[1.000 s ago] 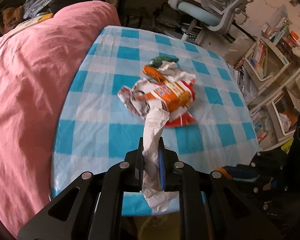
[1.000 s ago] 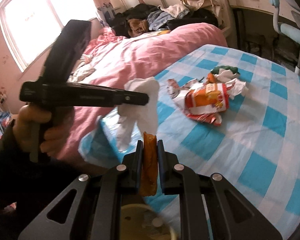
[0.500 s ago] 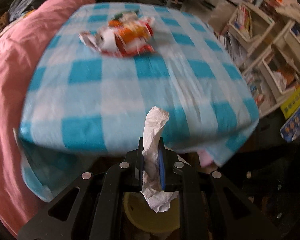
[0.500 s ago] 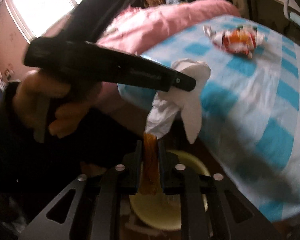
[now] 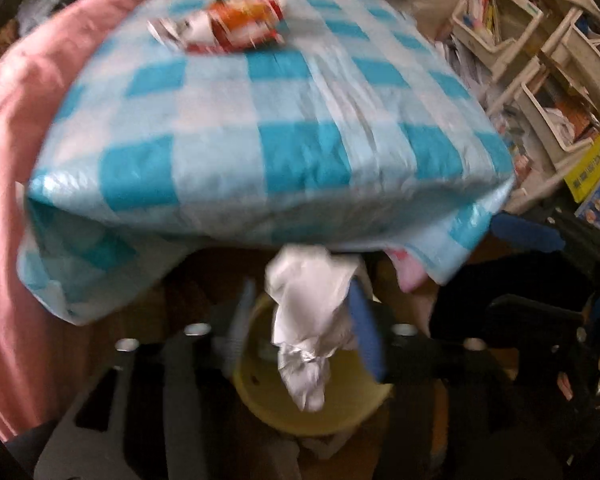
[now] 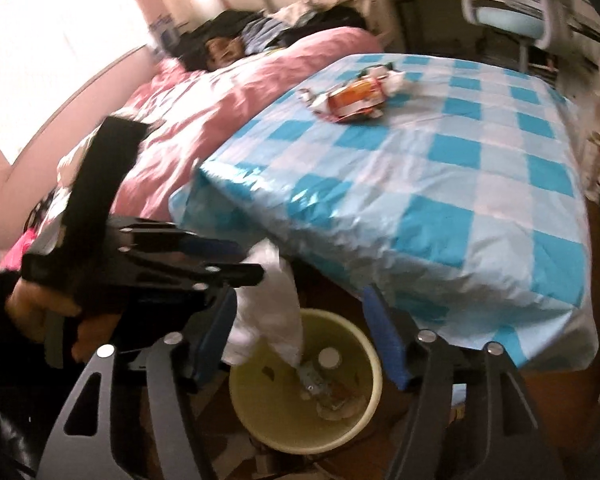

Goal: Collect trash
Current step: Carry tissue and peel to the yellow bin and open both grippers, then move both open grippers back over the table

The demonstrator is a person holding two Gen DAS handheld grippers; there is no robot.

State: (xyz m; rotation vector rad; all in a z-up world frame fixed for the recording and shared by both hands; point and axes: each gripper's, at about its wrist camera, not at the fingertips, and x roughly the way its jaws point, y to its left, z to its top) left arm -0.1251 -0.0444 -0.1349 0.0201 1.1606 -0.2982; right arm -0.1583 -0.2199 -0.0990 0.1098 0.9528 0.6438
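Note:
A yellow bin (image 6: 306, 380) stands on the floor below the table's front edge; it also shows in the left wrist view (image 5: 312, 404). My left gripper (image 5: 300, 320) is open over the bin, and a crumpled white tissue (image 5: 308, 320) hangs loose between its spread fingers. The tissue (image 6: 268, 308) and left gripper (image 6: 204, 268) also show in the right wrist view. My right gripper (image 6: 300, 328) is open and empty above the bin. Trash lies inside the bin. An orange snack wrapper pile (image 5: 228, 24) lies on the far part of the table (image 6: 356, 96).
The table has a blue-and-white checked cloth (image 5: 260, 140) that hangs over the edge. A pink bed (image 6: 204, 112) is on the left. Shelves with books (image 5: 540, 60) stand on the right, an office chair (image 6: 508, 8) behind the table.
Both grippers have come down over the bin and opened. The orange piece has left my right gripper. The tissue is now loose between the left fingers.

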